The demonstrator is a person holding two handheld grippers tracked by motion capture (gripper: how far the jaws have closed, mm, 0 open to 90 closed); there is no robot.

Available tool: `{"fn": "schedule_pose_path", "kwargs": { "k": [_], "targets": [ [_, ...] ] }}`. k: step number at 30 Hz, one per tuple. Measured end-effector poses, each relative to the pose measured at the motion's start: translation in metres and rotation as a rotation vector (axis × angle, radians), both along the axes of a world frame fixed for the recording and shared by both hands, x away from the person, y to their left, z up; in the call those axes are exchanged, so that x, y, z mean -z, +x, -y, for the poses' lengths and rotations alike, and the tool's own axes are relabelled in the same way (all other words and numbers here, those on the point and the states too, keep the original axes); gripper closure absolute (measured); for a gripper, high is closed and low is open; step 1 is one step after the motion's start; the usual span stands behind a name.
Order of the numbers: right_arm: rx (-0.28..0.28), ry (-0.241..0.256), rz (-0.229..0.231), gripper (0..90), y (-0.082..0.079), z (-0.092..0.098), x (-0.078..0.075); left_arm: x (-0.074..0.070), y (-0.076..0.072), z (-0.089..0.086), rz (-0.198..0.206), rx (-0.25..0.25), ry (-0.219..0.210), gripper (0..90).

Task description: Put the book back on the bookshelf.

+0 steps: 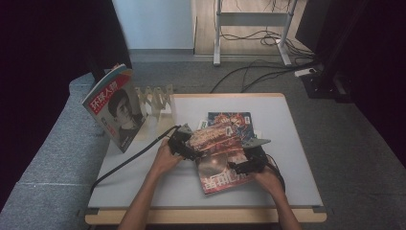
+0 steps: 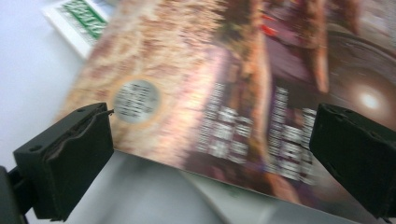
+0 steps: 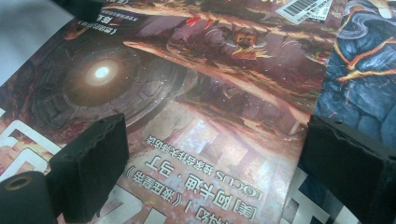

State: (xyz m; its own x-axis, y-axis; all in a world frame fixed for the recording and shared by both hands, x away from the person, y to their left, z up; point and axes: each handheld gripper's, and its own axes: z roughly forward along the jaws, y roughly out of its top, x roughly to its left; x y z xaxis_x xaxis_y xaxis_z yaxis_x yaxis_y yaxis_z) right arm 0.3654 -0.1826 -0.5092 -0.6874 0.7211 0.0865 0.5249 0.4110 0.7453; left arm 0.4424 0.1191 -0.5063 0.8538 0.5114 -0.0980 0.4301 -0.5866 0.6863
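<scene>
The jaws of both the left gripper [image 1: 187, 143] and the right gripper [image 1: 245, 165] are held spread over the red magazine [image 1: 218, 155], which is laid on a blue magazine [image 1: 234, 119] near the counter's [image 1: 143, 182] middle.

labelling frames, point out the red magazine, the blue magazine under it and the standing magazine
red magazine [image 1: 215, 160], high view, middle of its cover
blue magazine [image 1: 239, 118], high view, exposed top corner
standing magazine [image 1: 117, 108], high view, portrait on its cover
</scene>
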Motion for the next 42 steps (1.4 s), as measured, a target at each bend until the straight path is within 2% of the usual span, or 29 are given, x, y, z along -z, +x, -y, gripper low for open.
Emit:
{"fn": "schedule_pose_path", "kwargs": {
  "k": [2, 7, 11, 12, 13, 16, 20, 26, 29, 31, 34, 42],
  "targets": [
    [-0.002, 0.002, 0.0, 6.6, 0.0, 0.0, 0.0, 0.002, 0.005, -0.001, -0.011, 0.001, -0.017, 0.0],
    [-0.004, 0.003, 0.0, 6.5, 0.0, 0.0, 0.0, 0.005, 0.013, -0.002, -0.006, -0.001, -0.042, 0.0],
    [-0.006, 0.003, 0.001, 6.4, 0.001, 0.0, 0.0, 0.001, 0.016, 0.007, 0.011, 0.014, -0.003, 0.0],
    [-0.006, 0.004, 0.001, 6.5, 0.001, 0.0, 0.0, 0.0, 0.017, 0.009, 0.019, 0.016, -0.005, 0.0],
    [-0.006, 0.005, 0.002, 6.6, 0.0, 0.0, 0.0, -0.001, 0.019, 0.011, 0.011, 0.024, 0.008, 0.0],
    [-0.008, 0.008, 0.007, 6.5, 0.0, 0.001, 0.001, -0.001, 0.024, 0.016, 0.004, 0.031, 0.01, 0.0],
    [-0.007, 0.011, 0.01, 6.6, 0.0, 0.001, 0.001, 0.001, 0.03, 0.016, 0.002, 0.021, -0.017, 0.0],
    [-0.012, 0.009, 0.011, 6.9, -0.002, 0.002, 0.001, 0.003, 0.036, 0.014, 0.007, 0.01, -0.036, 0.0],
    [-0.016, 0.008, 0.01, 7.9, -0.003, 0.004, 0.001, 0.005, 0.039, 0.013, -0.011, 0.003, -0.047, 0.0],
    [-0.019, 0.009, 0.01, 8.7, -0.005, 0.005, 0.0, 0.005, 0.039, 0.014, -0.002, -0.005, -0.052, 0.0],
    [-0.024, 0.009, 0.012, 9.8, -0.008, 0.007, 0.0, 0.006, 0.039, 0.014, -0.015, -0.007, -0.06, 0.0],
    [-0.035, -0.003, 0.019, 8.9, -0.024, 0.018, 0.0, 0.005, 0.035, 0.015, -0.015, -0.017, -0.037, 0.0]
  ]
}}
